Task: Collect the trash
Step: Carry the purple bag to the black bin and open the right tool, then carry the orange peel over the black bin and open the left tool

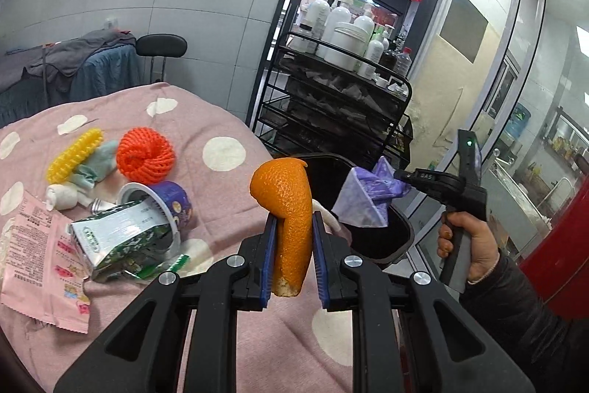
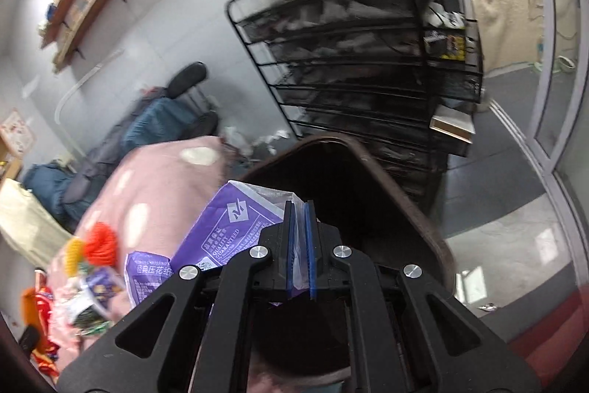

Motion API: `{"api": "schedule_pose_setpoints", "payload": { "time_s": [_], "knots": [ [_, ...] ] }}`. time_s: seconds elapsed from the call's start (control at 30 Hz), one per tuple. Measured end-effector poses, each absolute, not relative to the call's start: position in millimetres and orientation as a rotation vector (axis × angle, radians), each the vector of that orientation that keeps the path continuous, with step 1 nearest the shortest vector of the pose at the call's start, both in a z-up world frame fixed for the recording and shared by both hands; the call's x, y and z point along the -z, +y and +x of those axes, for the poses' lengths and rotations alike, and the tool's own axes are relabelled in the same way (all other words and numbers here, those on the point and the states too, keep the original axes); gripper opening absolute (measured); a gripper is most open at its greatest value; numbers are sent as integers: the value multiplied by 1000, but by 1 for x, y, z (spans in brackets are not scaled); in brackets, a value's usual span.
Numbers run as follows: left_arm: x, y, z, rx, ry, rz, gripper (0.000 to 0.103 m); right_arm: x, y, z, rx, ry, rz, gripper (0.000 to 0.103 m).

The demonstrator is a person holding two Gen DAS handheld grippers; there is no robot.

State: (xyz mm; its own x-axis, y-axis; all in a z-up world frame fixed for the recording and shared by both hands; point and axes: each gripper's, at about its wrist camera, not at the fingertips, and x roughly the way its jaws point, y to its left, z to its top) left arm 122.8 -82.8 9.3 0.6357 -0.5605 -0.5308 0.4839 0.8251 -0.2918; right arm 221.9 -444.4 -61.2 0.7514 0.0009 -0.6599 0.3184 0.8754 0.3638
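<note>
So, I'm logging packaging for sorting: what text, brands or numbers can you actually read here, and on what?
"QUALITY GUARANTEED": on the purple plastic bag held in the right gripper.
"经典压花": on the same bag's lower fold; the rest is cut off.
Pink snack wrapper: Chinese print, too small to read.
Green-and-white carton: print too small to read.
Purple cup: label unreadable.
Orange peel in the left gripper: no text.

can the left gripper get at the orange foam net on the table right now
Probably not yet: the left gripper is shut on an orange peel. The orange foam net lies uncovered on the pink cloth, so the way looks free once the peel is dropped.
</note>
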Motion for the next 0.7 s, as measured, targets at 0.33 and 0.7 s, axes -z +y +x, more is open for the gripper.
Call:
{"api": "schedule_pose_setpoints", "payload": {
  "time_s": [0.33,0.7],
  "knots": [
    [-7,-127,123,677,675,-82,19,109,-458,260,261,825,400,8],
    [-1,-161,137,738,717,-61,19,88,-445,224,245,743,413,74]
  ]
}}
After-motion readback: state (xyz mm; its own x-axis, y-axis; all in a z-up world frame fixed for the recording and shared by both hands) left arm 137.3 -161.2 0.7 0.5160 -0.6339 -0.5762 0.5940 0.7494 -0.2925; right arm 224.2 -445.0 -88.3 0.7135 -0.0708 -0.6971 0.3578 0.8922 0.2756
